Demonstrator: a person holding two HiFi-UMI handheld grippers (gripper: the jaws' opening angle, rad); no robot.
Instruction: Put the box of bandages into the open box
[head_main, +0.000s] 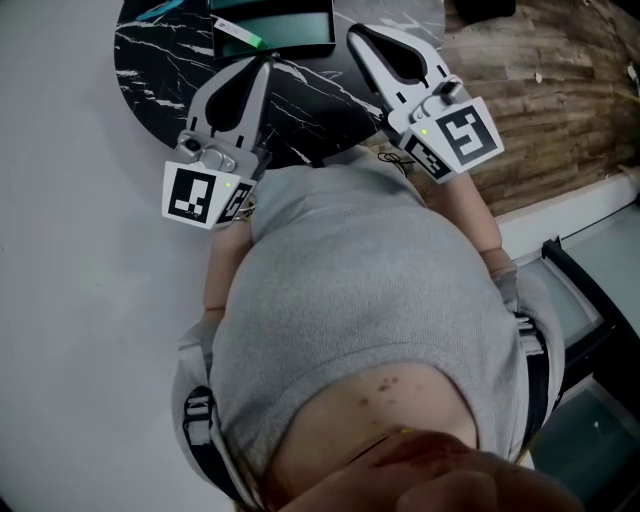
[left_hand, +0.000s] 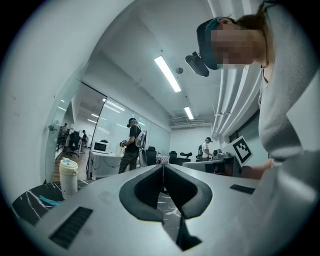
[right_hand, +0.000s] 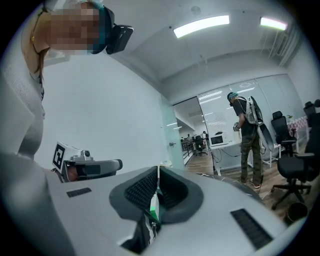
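Observation:
The bandage box (head_main: 238, 38), white with a green end, lies on the black marble table (head_main: 165, 60) against the left side of the open dark green box (head_main: 290, 22). Both grippers are held up near the person's chest, short of the table's near edge. My left gripper (head_main: 266, 62) (left_hand: 163, 166) is shut and empty, its tips pointing towards the bandage box. My right gripper (head_main: 353, 33) (right_hand: 158, 169) is also shut, its tips close to the open box's right corner. A sliver of the green and white bandage box (right_hand: 154, 207) shows through the right jaws' opening.
A white lidded cup (left_hand: 68, 176) stands on the marble table. A cyan item (head_main: 160, 10) lies at the table's far left. Wooden floor (head_main: 540, 90) lies to the right and grey floor (head_main: 70, 250) to the left. Other people stand at desks far behind.

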